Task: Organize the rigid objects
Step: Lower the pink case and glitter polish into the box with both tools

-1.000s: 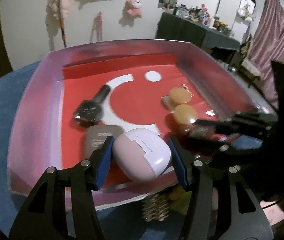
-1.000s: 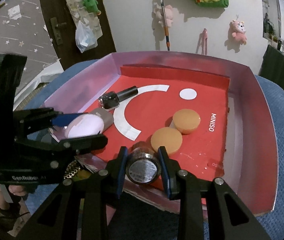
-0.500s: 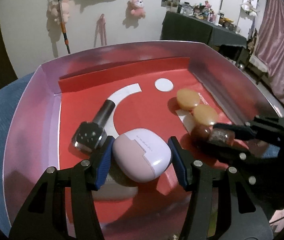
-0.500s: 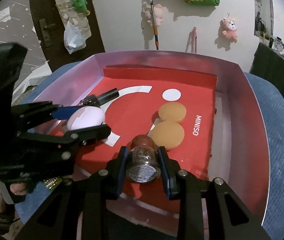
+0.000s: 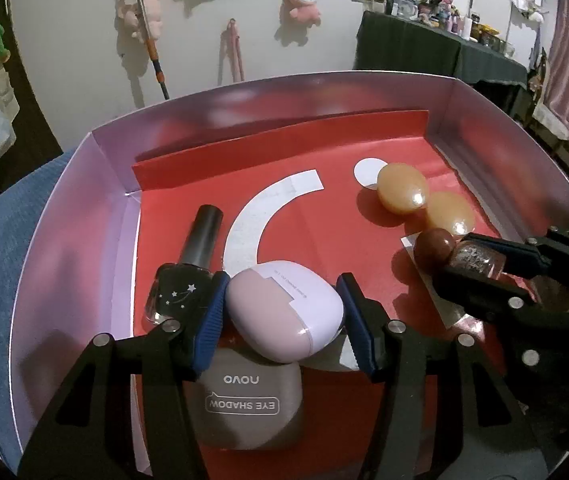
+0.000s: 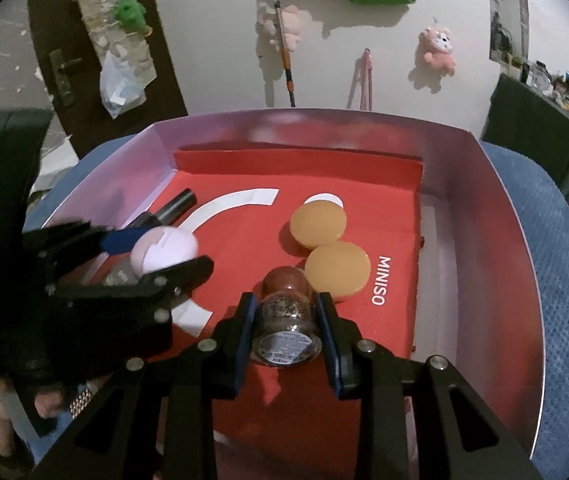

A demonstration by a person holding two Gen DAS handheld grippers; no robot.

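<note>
My left gripper (image 5: pixel 284 322) is shut on a pink earbud case (image 5: pixel 284 310), held just above a grey eye shadow compact (image 5: pixel 250 408) inside the red-lined box (image 5: pixel 64 240). The case also shows in the right wrist view (image 6: pixel 164 254). My right gripper (image 6: pixel 286 320) is shut on a glitter nail polish bottle (image 6: pixel 286 320) with a brown cap, low over the box floor beside two orange round discs (image 6: pixel 334 272). The bottle shows at the right of the left wrist view (image 5: pixel 460 258).
A black nail polish bottle (image 5: pixel 188 276) lies left of the pink case. The box has tall pinkish walls (image 6: pixel 496 240) and sits on a blue cushion (image 6: pixel 564 280). The two grippers are close together inside the box.
Both grippers have moved forward over the near wall into the box, carrying the pink case and the glitter bottle. The eye shadow compact now lies under the left gripper.
</note>
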